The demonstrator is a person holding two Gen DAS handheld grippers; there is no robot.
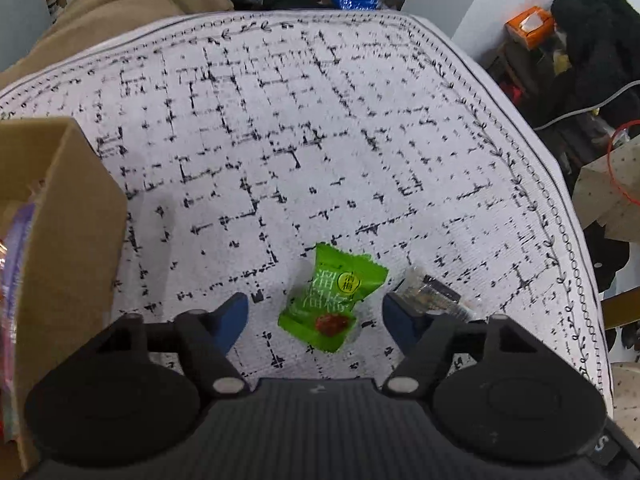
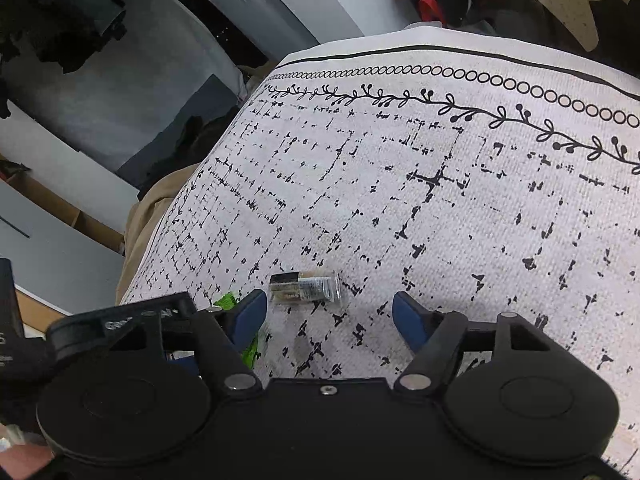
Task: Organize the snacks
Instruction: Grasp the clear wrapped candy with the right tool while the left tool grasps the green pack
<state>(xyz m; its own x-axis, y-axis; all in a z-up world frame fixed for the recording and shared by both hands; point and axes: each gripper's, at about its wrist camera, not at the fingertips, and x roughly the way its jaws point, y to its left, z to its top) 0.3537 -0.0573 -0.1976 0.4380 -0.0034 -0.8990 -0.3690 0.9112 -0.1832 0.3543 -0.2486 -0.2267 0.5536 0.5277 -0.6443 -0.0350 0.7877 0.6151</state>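
Observation:
A green snack packet (image 1: 334, 298) with a red fruit picture lies flat on the white patterned cloth (image 1: 320, 140). My left gripper (image 1: 316, 314) hovers low over it, open, the packet between the blue fingertips (image 1: 236, 312) with a gap on each side. A clear-wrapped snack bar (image 2: 306, 286) with a black end lies just right of the green packet; its corner shows as the bar (image 1: 430, 292) beside the left gripper's right finger. My right gripper (image 2: 330, 316) is open just short of the bar, nothing between its pads. The green packet's edge (image 2: 226, 301) peeks out behind its left finger.
An open cardboard box (image 1: 64, 216) stands at the left of the cloth with colourful wrappers inside. Beyond the table edges are a beige cloth (image 1: 120, 0), dark clothing (image 1: 592, 40), an orange box (image 1: 528, 26) and cables. The left gripper's body (image 2: 132, 320) sits close beside the right gripper.

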